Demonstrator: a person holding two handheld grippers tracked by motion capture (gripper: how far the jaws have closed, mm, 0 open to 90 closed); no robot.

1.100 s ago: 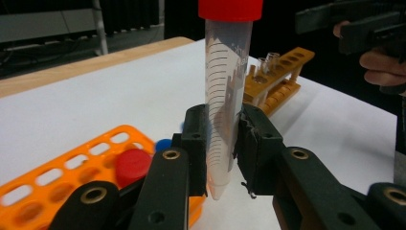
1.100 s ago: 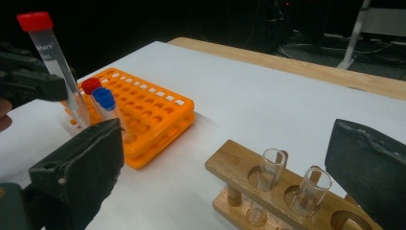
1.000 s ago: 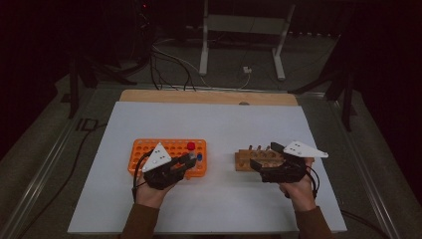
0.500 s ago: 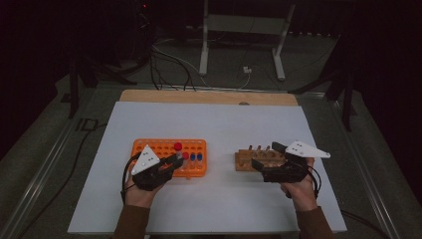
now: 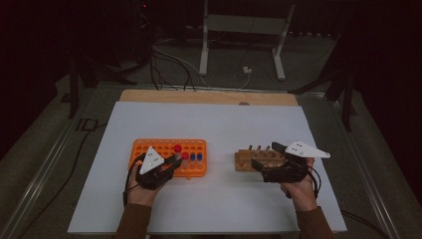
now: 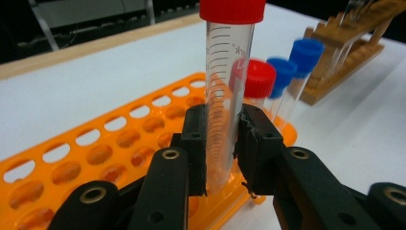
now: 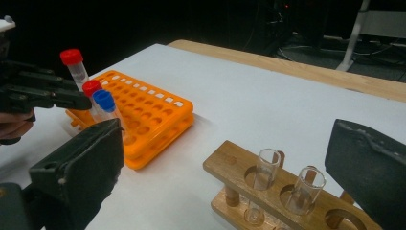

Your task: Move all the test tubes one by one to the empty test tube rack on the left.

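The left gripper (image 6: 222,143) is squeezing a red-capped tube (image 6: 229,91). The tube stands straight up with its bottom end going into a hole of the orange rack (image 6: 95,153). In the high view this tube (image 5: 177,149) sits near the middle of the rack (image 5: 149,145), at about 9 o'clock from the wooden rack (image 5: 244,160).

To do this step well, I think the hand should keep the tube straight and push it down slowly until it rests in its hole. Then the jaws can let go gently, so the tube does not tip. It should not bump the tubes next to it.

The right gripper (image 7: 230,177) has its jaws wide apart and holds nothing. It waits by the wooden rack (image 7: 249,191).

Counting: one red-capped tube is in the jaws. Beside it stand one more red-capped tube (image 6: 256,81) and two blue-capped tubes (image 6: 299,62). I can see two glass tubes (image 7: 265,172) with no caps in the wooden rack. There are two racks.
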